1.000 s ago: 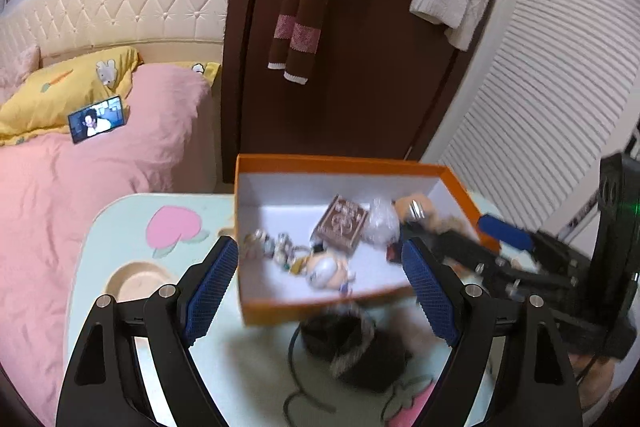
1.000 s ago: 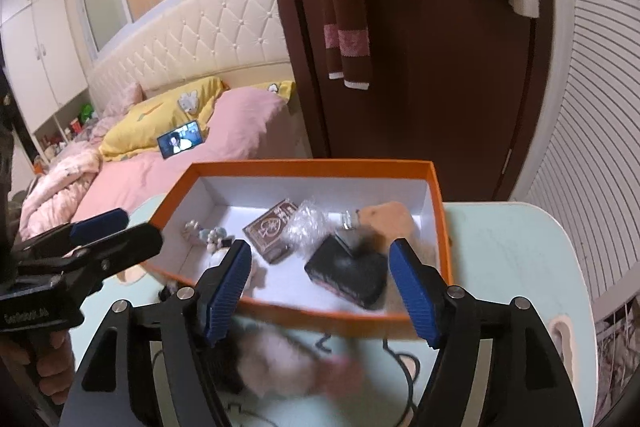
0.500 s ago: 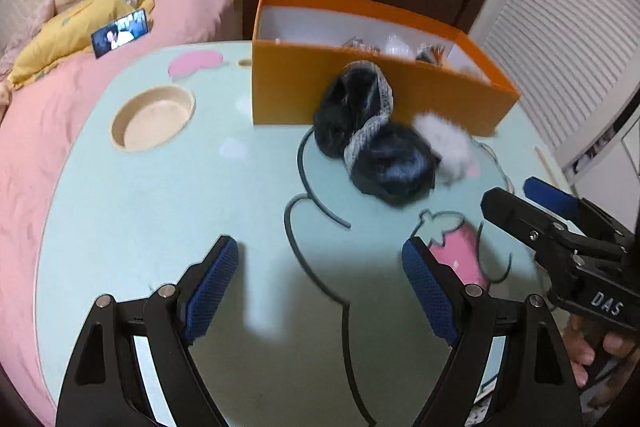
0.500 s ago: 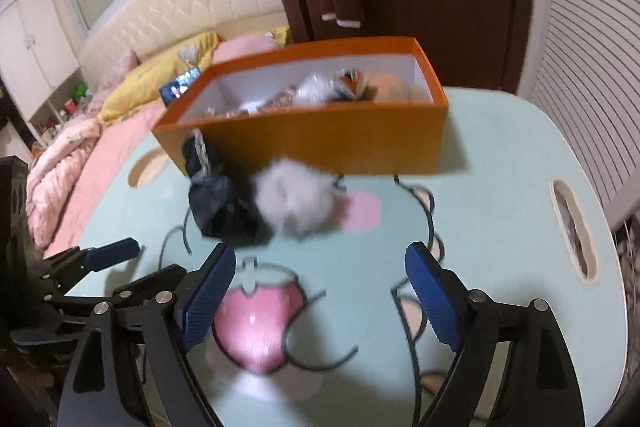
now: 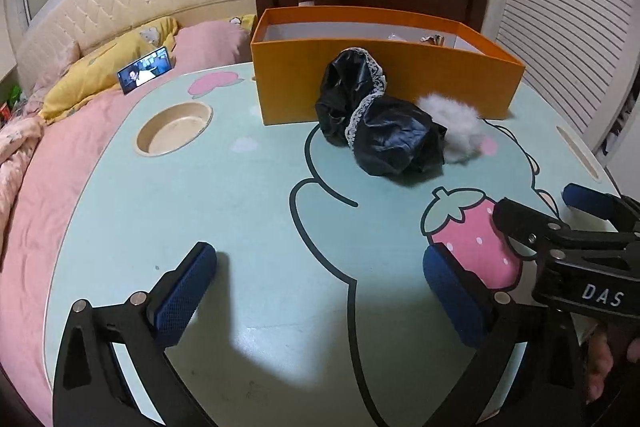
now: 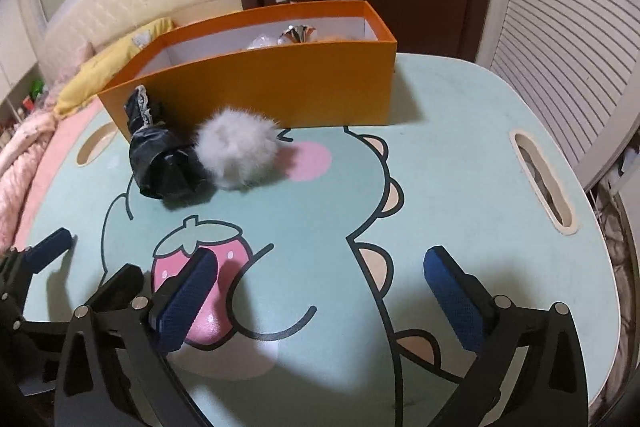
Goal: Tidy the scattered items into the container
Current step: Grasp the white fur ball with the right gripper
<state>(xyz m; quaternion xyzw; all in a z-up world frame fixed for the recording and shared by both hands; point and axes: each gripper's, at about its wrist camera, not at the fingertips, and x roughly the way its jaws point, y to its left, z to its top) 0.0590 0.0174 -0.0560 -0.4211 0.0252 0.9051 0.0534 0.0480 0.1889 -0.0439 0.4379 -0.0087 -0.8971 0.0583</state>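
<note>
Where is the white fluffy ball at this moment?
The white fluffy ball lies on the table, outside the orange box, just before its front wall, touching the black pouch on its left.

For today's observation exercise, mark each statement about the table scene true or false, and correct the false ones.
1. The black pouch lies inside the orange box. False: it lies on the table, in front of the box.
2. The white pompom touches the black pouch. True.
3. The left hand-held gripper grips the pompom. False: it is open and empty.
4. The right hand-held gripper is open with nothing between its jaws. True.
5. The orange box is empty. False: a few items show above its rim.
</note>
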